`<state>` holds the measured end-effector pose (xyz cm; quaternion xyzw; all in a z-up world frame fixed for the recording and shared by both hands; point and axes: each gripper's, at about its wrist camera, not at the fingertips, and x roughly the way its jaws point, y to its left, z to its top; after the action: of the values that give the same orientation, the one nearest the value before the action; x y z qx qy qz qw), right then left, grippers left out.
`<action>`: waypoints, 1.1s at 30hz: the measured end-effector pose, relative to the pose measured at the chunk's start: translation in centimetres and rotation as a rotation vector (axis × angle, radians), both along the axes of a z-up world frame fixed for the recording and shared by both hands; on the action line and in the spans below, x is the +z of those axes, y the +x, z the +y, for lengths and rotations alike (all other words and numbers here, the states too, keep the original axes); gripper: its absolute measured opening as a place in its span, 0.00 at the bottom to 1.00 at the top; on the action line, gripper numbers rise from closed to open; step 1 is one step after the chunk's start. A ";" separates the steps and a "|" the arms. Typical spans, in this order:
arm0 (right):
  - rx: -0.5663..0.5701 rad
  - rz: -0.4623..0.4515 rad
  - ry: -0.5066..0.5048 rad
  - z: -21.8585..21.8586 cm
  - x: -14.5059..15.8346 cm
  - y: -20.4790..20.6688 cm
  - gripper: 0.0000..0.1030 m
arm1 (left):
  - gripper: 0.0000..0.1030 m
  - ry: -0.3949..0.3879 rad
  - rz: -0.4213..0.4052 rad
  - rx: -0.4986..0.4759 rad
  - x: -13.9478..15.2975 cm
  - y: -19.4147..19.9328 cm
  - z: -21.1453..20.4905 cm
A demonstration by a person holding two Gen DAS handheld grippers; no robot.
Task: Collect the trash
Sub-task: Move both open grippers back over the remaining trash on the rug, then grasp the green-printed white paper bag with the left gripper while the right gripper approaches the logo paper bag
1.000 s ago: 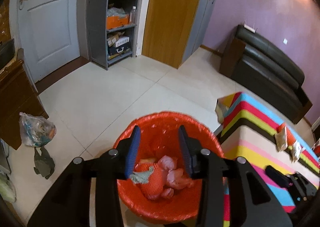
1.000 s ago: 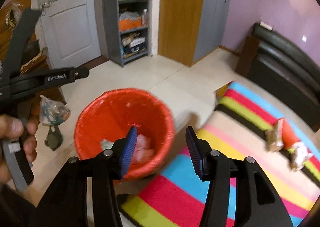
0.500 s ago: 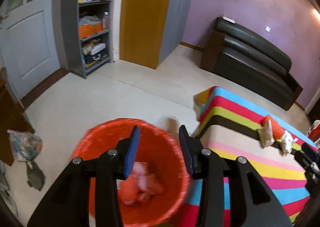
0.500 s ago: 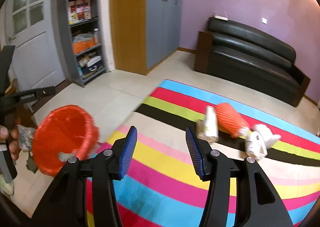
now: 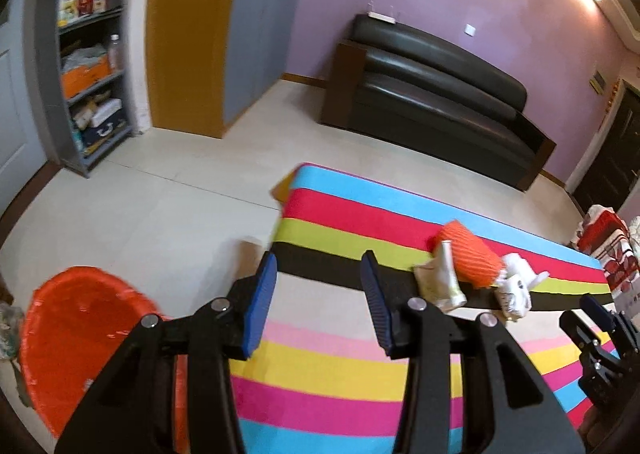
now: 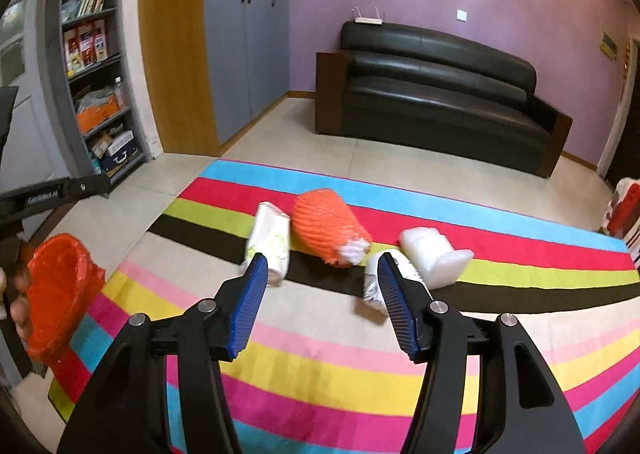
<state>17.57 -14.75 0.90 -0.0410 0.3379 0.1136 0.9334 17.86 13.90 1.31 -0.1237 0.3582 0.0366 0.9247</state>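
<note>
Striped rug [image 6: 320,334] on pale tiled floor [image 5: 160,206], black sofa [image 6: 432,94] behind. Trash lies grouped on the rug's black band: orange mesh wrapper [image 6: 324,228], white wrapper [image 6: 270,238], crumpled white pieces [image 6: 434,254]; the orange bin [image 5: 80,342] stands at left. Left gripper [image 5: 318,278] and right gripper [image 6: 322,278] are both opening, nothing between their jaws.

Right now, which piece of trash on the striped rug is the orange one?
The ribbed foam net sleeve in the middle of the cluster. The wrapper on its left and the bags on its right are white.
</note>
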 end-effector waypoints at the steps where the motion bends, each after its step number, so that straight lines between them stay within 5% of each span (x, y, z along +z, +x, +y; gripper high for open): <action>1: -0.004 0.002 0.006 -0.3 -0.2 0.5 0.54 | 0.42 -0.010 0.000 -0.007 -0.2 0.6 -0.9; 20: -0.054 0.161 -0.033 -3.8 -7.5 7.1 0.54 | 0.46 -0.013 0.113 -0.188 -6.9 8.3 -13.5; 30: -0.087 0.217 -0.049 -3.9 -10.4 9.0 0.54 | 0.45 -0.016 0.182 -0.186 -9.6 10.7 -14.5; 33: -0.107 0.224 -0.045 -3.9 -10.9 9.4 0.63 | 0.44 -0.013 0.194 -0.187 -10.1 11.1 -14.5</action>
<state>26.96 -18.64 -10.02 -0.0309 0.4442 0.0597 0.8934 28.99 -0.63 -8.79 -0.0917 0.4561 -0.0404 0.8843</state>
